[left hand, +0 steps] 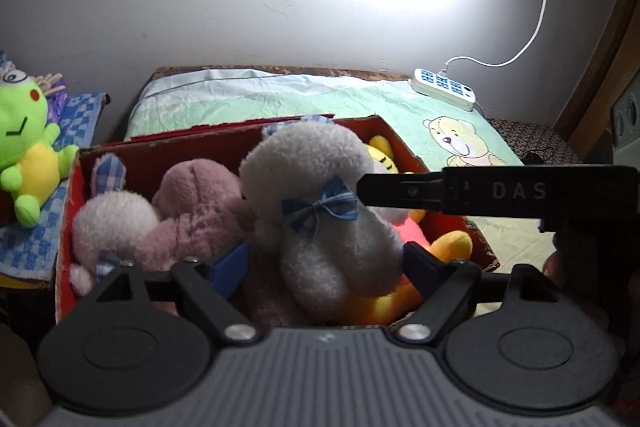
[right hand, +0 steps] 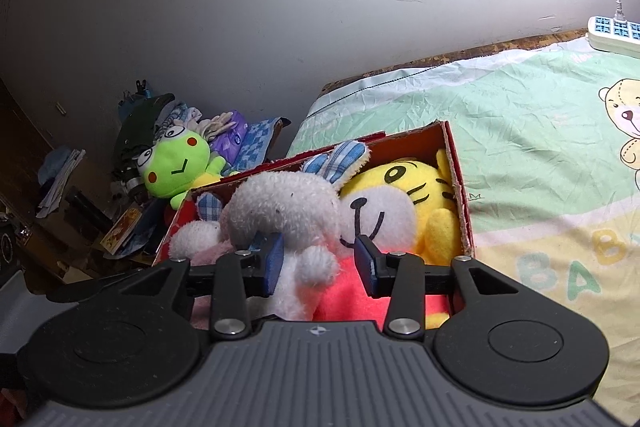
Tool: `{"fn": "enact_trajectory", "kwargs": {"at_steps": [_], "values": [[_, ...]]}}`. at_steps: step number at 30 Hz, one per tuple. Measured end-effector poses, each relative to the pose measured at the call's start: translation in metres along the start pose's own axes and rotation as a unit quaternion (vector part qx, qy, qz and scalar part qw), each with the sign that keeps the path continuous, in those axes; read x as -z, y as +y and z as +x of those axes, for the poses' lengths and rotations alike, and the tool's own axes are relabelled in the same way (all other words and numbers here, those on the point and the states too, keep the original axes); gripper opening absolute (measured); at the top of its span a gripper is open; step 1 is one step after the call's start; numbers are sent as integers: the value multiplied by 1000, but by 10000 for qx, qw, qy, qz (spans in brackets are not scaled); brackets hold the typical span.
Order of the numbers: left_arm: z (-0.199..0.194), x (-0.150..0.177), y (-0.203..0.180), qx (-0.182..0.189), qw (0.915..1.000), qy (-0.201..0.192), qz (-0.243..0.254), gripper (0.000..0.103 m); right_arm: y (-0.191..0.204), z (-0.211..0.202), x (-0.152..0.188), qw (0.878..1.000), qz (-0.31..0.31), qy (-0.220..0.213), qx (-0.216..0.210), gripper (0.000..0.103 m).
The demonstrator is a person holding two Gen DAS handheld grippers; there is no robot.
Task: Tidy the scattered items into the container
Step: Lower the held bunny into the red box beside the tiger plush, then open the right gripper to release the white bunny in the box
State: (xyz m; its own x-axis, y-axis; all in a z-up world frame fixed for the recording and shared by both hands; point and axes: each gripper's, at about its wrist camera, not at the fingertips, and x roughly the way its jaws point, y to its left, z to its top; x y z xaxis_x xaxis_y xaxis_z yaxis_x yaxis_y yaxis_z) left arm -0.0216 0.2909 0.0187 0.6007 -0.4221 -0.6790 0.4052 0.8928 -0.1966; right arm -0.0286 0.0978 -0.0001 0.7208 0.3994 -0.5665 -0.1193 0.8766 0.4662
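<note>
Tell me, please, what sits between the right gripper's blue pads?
In the right wrist view, the white plush rabbit's paw and body sit between the right gripper's open pads, above the red cardboard box.

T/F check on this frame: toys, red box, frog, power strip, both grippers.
1. The yellow tiger plush lies inside the red box. True.
2. The green frog plush is in the box. False: it sits outside, beyond the box's far end.
3. The white rabbit plush wears a blue bow. True.
4. The power strip lies in the box. False: it lies on the bedsheet.
5. The left gripper is shut. False: its jaws stand apart around the rabbit.
</note>
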Motion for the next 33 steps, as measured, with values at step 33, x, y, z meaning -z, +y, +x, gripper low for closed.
{"fn": "enact_trajectory", "kwargs": {"at_steps": [33], "values": [[-17, 25, -47, -2639, 9553, 553, -1213, 98, -8, -42, 15, 9929, -932, 433, 603, 43]]}}
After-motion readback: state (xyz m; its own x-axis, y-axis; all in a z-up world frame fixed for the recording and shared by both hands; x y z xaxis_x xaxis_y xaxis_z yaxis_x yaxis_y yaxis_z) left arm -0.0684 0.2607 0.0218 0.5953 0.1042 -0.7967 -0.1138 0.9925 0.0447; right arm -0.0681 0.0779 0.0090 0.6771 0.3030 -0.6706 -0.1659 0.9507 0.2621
